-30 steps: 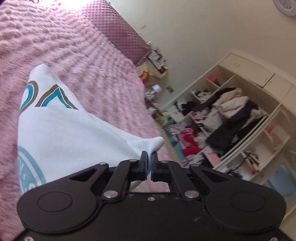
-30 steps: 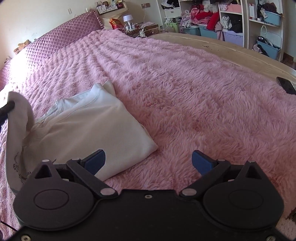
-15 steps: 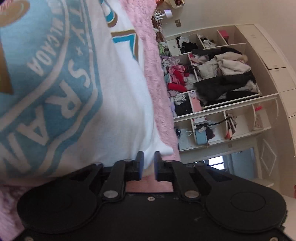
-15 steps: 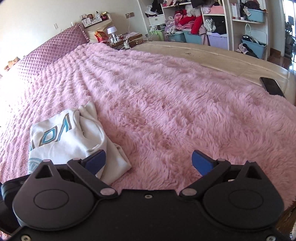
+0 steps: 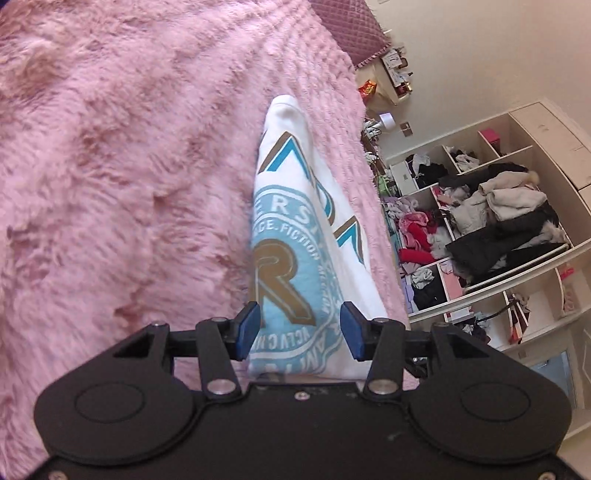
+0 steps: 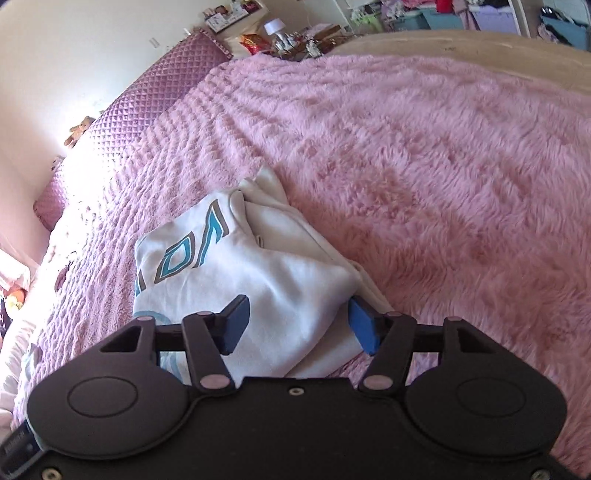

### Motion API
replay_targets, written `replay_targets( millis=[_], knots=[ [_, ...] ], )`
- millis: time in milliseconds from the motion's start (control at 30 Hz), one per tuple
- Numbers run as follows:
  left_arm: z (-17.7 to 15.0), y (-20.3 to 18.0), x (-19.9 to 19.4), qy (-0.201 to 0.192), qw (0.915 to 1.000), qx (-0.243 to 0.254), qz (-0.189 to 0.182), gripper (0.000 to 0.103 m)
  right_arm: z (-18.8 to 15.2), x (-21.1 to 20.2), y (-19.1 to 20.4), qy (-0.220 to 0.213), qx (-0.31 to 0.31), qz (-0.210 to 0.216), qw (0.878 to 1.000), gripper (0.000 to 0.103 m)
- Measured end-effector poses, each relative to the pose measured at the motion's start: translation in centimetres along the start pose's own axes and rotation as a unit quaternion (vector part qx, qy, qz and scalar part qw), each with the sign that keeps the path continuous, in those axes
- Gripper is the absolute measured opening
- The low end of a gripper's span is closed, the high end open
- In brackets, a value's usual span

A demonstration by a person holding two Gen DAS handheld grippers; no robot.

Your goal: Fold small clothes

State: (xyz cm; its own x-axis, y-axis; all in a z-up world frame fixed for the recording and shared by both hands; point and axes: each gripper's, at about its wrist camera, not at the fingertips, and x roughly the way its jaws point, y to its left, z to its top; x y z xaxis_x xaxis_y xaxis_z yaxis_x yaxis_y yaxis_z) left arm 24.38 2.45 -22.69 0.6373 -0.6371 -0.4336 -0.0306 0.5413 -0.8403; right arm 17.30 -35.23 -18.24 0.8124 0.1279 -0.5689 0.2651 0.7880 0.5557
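A small white sweatshirt (image 5: 295,236) with a blue and gold round print lies folded over on the pink fluffy bedspread (image 5: 129,166). It also shows in the right wrist view (image 6: 236,273), with blue letters facing up. My left gripper (image 5: 298,330) is open, its blue pads either side of the garment's near edge, holding nothing. My right gripper (image 6: 301,328) is open too, just above the garment's near right corner, with cloth between its pads but not pinched.
A quilted purple headboard (image 6: 155,96) runs along the far side of the bed. A bedside table with a lamp and clutter (image 6: 280,33) stands beyond it. Open shelves full of clothes (image 5: 491,229) line the wall. The beige bed frame edge (image 6: 461,48) curves at the right.
My left gripper was shut on the sweatshirt's edge, carried it over, then opened and let it drop folded. My right gripper has moved in closer over the garment and narrowed slightly.
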Motion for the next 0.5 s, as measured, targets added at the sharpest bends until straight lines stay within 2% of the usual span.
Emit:
replay_targets(
  millis=[67,100,133,167,200,267,333,433,500],
  knots=[
    [-0.4,0.4,-0.1,0.014,0.9999,-0.004,0.002,0.047,0.2,0.8,-0.3,-0.005,0.026,0.005,1.0,0.061],
    [-0.5,0.5,0.1,0.019,0.9998,-0.007,0.005,0.047,0.3,1.1,-0.4,-0.004,0.039,0.005,0.999,0.057],
    [-0.6,0.6,0.3,0.025,0.9996,-0.009,0.006,0.047,0.5,1.2,-0.4,-0.003,0.045,0.008,0.999,0.025],
    [-0.6,0.6,0.5,0.028,0.9995,-0.011,0.006,0.047,0.7,1.0,-0.3,-0.002,0.048,0.011,0.999,0.006],
    [-0.7,0.5,0.6,0.028,0.9995,-0.013,0.005,0.047,0.9,0.1,-0.1,-0.009,0.052,0.015,0.999,0.006],
    [-0.8,0.5,0.6,0.027,0.9996,-0.011,0.002,0.047,1.0,-2.2,0.1,-0.03,0.061,0.048,0.997,0.003],
    [-1.2,1.1,0.3,0.032,0.9994,-0.01,0.008,0.047,0.6,-3.2,0.0,-0.033,0.059,0.034,0.997,0.003],
    [-1.3,1.6,0.8,0.045,0.9987,-0.021,0.015,0.048,-0.6,-0.7,-1.9,-0.005,0.061,-0.006,0.998,0.003],
    [-1.5,1.8,1.0,0.051,0.9983,-0.024,0.015,0.048,-1.4,0.6,-3.6,0.001,0.08,-0.009,0.997,0.002]
  ],
)
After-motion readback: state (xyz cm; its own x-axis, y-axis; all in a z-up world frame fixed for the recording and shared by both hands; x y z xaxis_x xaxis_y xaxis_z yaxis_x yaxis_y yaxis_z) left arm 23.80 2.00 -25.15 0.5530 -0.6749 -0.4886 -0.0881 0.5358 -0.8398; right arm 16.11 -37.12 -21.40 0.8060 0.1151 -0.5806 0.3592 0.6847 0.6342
